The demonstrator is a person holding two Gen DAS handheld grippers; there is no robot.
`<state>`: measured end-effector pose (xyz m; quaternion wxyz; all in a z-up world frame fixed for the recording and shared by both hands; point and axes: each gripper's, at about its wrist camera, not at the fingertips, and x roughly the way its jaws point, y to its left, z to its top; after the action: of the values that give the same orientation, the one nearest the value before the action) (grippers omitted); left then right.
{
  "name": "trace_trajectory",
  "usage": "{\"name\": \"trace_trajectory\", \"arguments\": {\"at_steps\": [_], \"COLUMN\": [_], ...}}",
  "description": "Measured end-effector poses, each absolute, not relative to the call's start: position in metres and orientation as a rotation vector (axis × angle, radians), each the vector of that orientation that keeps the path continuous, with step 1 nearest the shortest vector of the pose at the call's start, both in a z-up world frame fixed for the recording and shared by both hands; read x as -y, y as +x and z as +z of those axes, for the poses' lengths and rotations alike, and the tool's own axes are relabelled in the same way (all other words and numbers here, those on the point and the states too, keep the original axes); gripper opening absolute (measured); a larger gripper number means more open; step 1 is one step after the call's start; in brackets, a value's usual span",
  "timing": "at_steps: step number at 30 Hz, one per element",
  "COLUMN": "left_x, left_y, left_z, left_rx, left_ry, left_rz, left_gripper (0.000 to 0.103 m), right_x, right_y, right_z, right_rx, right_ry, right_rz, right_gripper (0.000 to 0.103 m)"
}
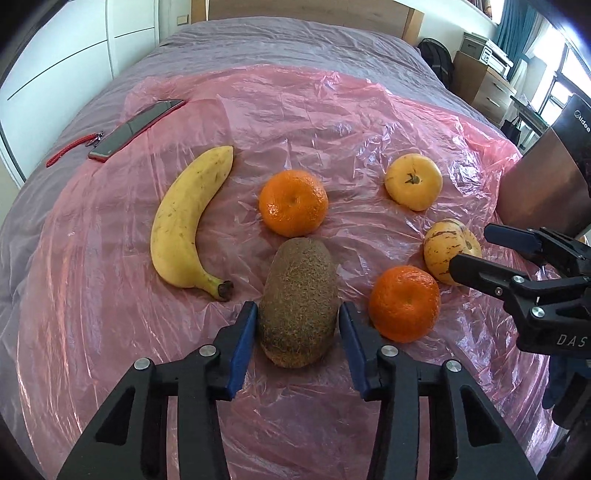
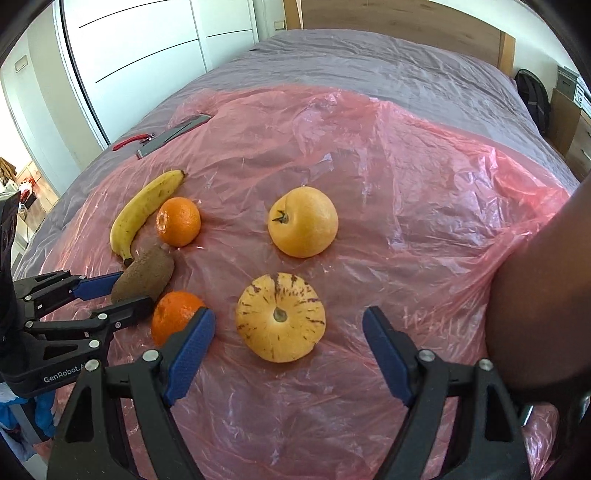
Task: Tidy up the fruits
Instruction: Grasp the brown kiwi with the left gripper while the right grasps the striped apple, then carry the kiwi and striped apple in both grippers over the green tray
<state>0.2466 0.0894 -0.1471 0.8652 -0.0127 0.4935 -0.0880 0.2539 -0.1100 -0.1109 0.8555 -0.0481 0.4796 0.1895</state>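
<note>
Several fruits lie on a pink plastic sheet (image 1: 332,122) over a bed. My left gripper (image 1: 297,314) straddles a brown kiwi (image 1: 298,301), its blue pads close beside it with narrow gaps; the kiwi rests on the sheet. A banana (image 1: 184,218) lies to the left, one mandarin (image 1: 293,202) behind the kiwi, another mandarin (image 1: 404,302) to its right. My right gripper (image 2: 289,325) is open wide, around a striped yellow fruit (image 2: 280,317) without touching it. A yellow-orange round fruit (image 2: 303,221) lies beyond.
A phone in a red case (image 1: 135,129) with a red strap (image 1: 70,149) lies at the sheet's far left corner. A brown cardboard box (image 1: 543,184) stands at the right edge of the bed. A wooden headboard (image 1: 310,9) is behind.
</note>
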Motion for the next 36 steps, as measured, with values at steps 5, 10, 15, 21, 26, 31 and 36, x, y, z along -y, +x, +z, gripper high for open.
{"name": "trace_trajectory", "arguments": {"at_steps": [5, 10, 15, 21, 26, 31, 36], "left_x": [-0.089, -0.086, -0.083, -0.080, -0.090, -0.091, -0.097], "left_y": [0.253, 0.256, 0.261, 0.267, 0.267, 0.261, 0.253], "left_z": [-0.153, -0.155, -0.159, -0.163, -0.161, -0.153, -0.143], "left_rx": [-1.042, -1.043, -1.051, -1.062, -1.056, -1.040, -1.025], "left_ry": [-0.026, -0.009, 0.003, 0.005, -0.058, -0.069, -0.101], "left_rz": [-0.193, -0.195, -0.199, -0.206, -0.231, -0.222, -0.213], "left_gripper": [0.039, 0.039, 0.039, 0.038, 0.037, 0.037, 0.037], "right_x": [0.105, 0.101, 0.101, 0.103, 0.108, 0.112, 0.119], "right_y": [0.261, 0.265, 0.265, 0.265, 0.264, 0.258, 0.249], "right_z": [-0.121, -0.132, -0.138, -0.139, -0.135, -0.127, -0.117], "right_rx": [-1.023, -1.055, -1.062, -1.059, -1.056, -1.050, -1.037], "right_ry": [-0.092, -0.081, -0.069, -0.052, -0.022, -0.018, -0.011], "right_rz": [0.405, 0.420, 0.415, 0.421, 0.435, 0.438, 0.440], "right_gripper": [0.085, 0.049, 0.037, 0.036, 0.036, 0.036, 0.036]}}
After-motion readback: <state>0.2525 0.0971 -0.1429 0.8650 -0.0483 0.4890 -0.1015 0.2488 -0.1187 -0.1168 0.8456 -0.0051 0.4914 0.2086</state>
